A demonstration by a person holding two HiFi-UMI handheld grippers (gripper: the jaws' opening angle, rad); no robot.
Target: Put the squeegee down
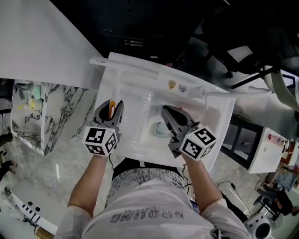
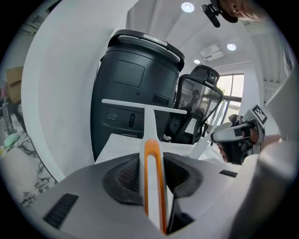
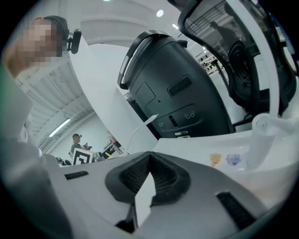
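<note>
A: State of the left gripper (image 1: 111,104)?
B: Jaws clamped on the squeegee (image 2: 153,172), on its orange-edged handle. White blade out ahead, above the left edge of the white sink (image 1: 140,77).
A: And the right gripper (image 1: 169,112)?
B: Jaws together, nothing between them, over the basin.

round ceiling lights (image 2: 187,7) glow in a white ceiling, and a bright window (image 2: 236,91) stands at the far right. a black mesh office chair (image 2: 198,100) sits just beside a tall dark grey machine (image 2: 135,88). the floor (image 1: 70,154) is pale and marble-patterned.
</note>
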